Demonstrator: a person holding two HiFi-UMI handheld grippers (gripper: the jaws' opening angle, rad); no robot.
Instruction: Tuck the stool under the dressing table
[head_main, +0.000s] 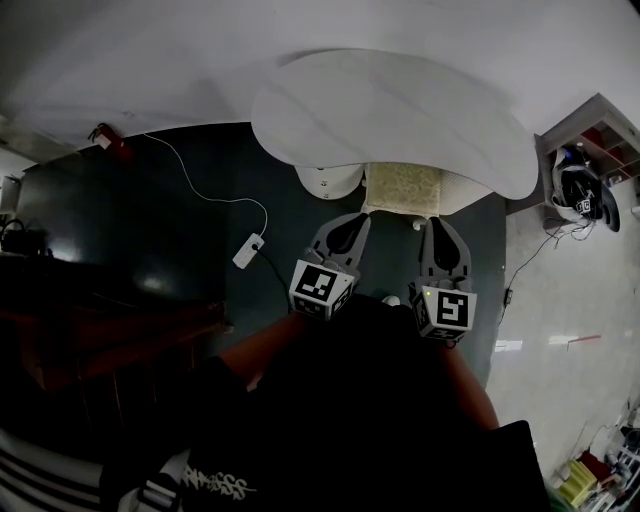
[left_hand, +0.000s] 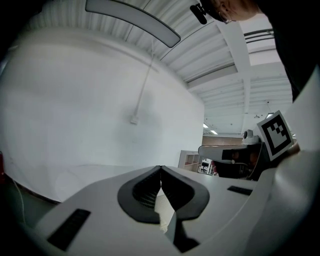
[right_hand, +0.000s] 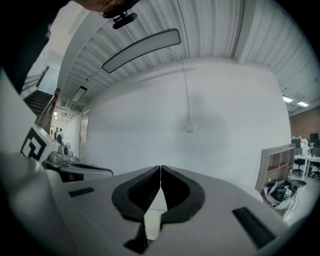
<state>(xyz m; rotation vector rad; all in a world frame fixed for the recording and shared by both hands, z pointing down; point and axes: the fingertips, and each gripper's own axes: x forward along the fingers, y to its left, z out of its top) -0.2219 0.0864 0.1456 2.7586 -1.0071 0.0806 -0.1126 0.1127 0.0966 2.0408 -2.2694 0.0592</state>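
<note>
The stool (head_main: 403, 188), with a pale patterned cushion, stands at the near edge of the dressing table (head_main: 390, 110). Its far half is under the white curved top and its near half shows in front. In the head view the table's white pedestal (head_main: 330, 180) is at the stool's 9 o'clock, just beside it.

The left gripper (head_main: 357, 218) comes in from 7 o'clock, with its tips at the stool's near left corner. Its jaws are closed, tips meeting. In the left gripper view a pale textured surface shows through the gap behind the tips, but I cannot tell whether any of it is pinched.

The right gripper (head_main: 437, 224) comes in from 5 o'clock, with its tips at the near right corner. Its jaws are likewise closed tip to tip, with a pale surface behind them.

A white cable (head_main: 215, 195) runs over the dark floor (head_main: 150, 210) at the stool's 9 o'clock. A shelf (head_main: 600, 135) stands well apart at 3 o'clock.
</note>
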